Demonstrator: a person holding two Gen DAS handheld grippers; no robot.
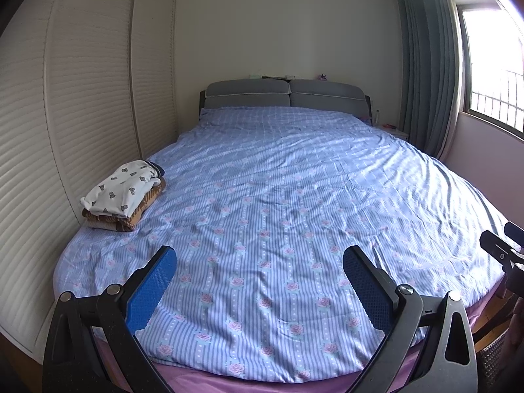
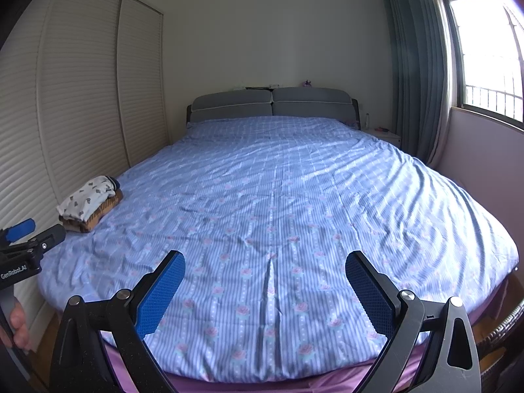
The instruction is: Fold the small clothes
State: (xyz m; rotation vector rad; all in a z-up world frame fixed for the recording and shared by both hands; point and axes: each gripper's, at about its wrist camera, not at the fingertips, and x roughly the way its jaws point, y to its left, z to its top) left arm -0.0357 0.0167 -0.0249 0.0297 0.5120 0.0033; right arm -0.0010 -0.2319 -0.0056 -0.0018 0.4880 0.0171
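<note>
A small stack of folded clothes [image 1: 122,196] lies on the bed's left side: a white printed garment on top of a brown striped one. The same stack of folded clothes [image 2: 90,206] shows in the right wrist view. My left gripper [image 1: 260,263] hovers open over the foot of the bed, blue pads wide apart, nothing between them. My right gripper [image 2: 265,268] is likewise open and empty above the bed's foot. The left gripper [image 2: 31,235] also appears at the left edge of the right wrist view; the right gripper [image 1: 504,245] shows at the right edge of the left wrist view.
The bed [image 1: 294,180] wears a blue striped floral cover, with a grey headboard [image 1: 285,96] at the far wall. Louvred wardrobe doors [image 1: 82,98] run along the left. A curtain [image 1: 429,65], a window [image 1: 497,65] and a white nightstand [image 2: 386,136] are on the right.
</note>
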